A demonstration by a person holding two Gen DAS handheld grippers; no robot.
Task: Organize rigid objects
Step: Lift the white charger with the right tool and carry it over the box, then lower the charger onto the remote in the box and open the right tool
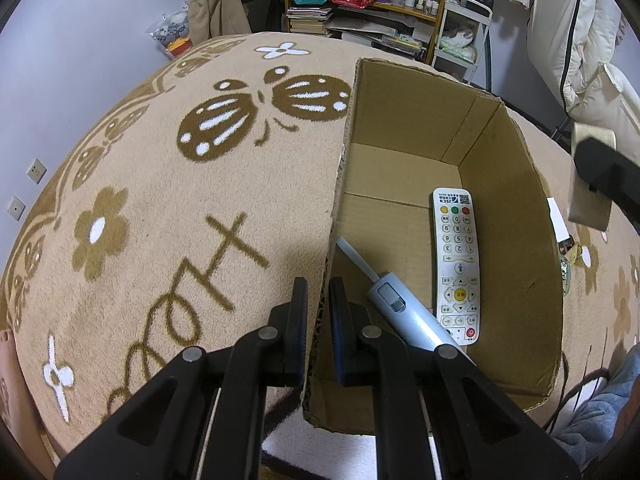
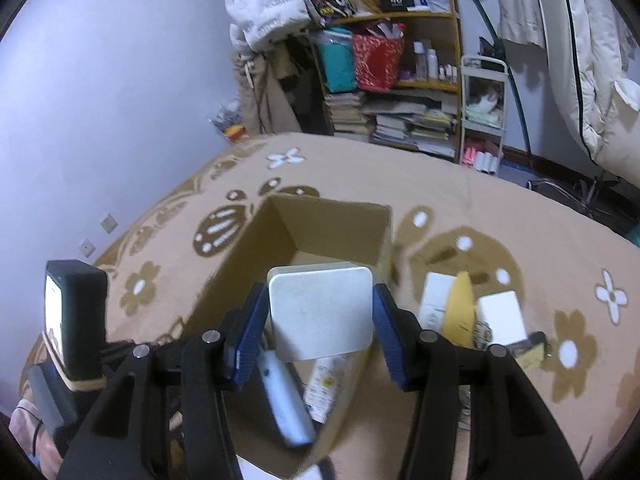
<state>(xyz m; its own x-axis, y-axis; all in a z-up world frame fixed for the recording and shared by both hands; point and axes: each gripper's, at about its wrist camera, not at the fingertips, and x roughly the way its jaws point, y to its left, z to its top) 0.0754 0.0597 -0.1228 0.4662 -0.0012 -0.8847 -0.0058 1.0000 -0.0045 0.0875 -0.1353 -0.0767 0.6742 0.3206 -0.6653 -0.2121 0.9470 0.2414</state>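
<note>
Left claw (image 1: 319, 298) pinched the near wall of the cardboard box (image 1: 516, 184); right claw (image 2: 320, 322) gripped a white square box (image 2: 320, 312).

From the left wrist, one remote (image 1: 456, 264) and one grey tool (image 1: 412, 316) lay inside the cardboard box, just right of the closed pads. From the right wrist, the white square box hung over the open cardboard box; several small packages (image 2: 472, 312) lay on the patterned rug (image 2: 440, 188) to the right.

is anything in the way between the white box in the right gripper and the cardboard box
Nothing visible blocks it. The white box, held in the right gripper, hangs over the open-topped cardboard box; inside, only a remote and a grey tool lie on the floor.
</note>
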